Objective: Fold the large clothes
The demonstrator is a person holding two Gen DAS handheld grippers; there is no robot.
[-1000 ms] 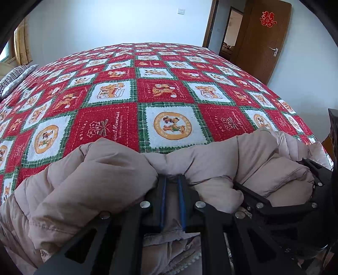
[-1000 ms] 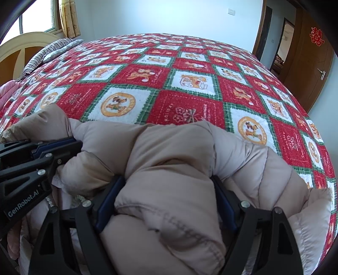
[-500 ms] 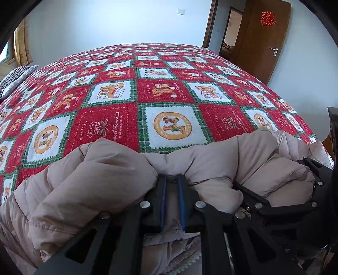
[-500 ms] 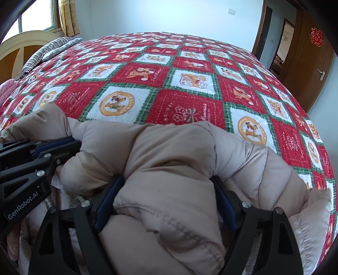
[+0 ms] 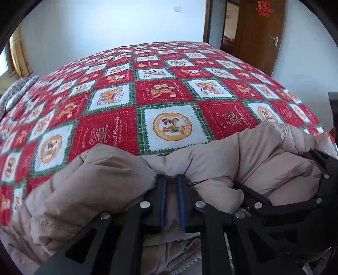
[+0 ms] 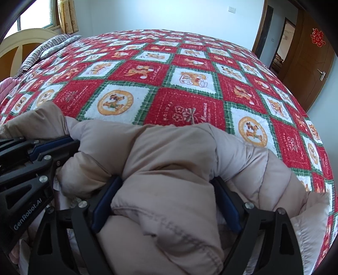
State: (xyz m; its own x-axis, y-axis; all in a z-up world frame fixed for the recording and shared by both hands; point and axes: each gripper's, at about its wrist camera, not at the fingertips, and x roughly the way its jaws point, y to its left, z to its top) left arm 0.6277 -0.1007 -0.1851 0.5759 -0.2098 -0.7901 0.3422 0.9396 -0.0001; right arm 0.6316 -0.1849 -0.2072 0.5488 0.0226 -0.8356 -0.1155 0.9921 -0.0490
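- The beige puffer coat [image 5: 211,165] is bunched along the lower part of the frame in both views, lying on the near edge of the bed, whose red, white and green checked blanket [image 5: 169,95] fills the middle of each picture.
- Your left claw [image 5: 172,190] sits at lower centre of the left view, its blue-lined fingers [image 5: 162,203] drawn close together and clamped on a thin fold of the coat, with puffed fabric swelling on either side.
- Your right claw [image 6: 166,198] is at lower centre of the right view, its fingers [image 6: 105,198] set wide and pressed against both sides of a thick padded roll of the coat, gripping it.
- Each claw shows in the other's view: the right one at the lower right edge of the left view, the left one at the left edge of the right view, both touching the coat and near each other.
- A brown wooden door [image 6: 306,63] with a red paper ornament stands at the upper right of the frame.
- A striped pillow [image 6: 46,48] lies at the upper left of the right view, beside a wooden headboard [image 6: 19,46] and a curtained window [image 6: 36,14].
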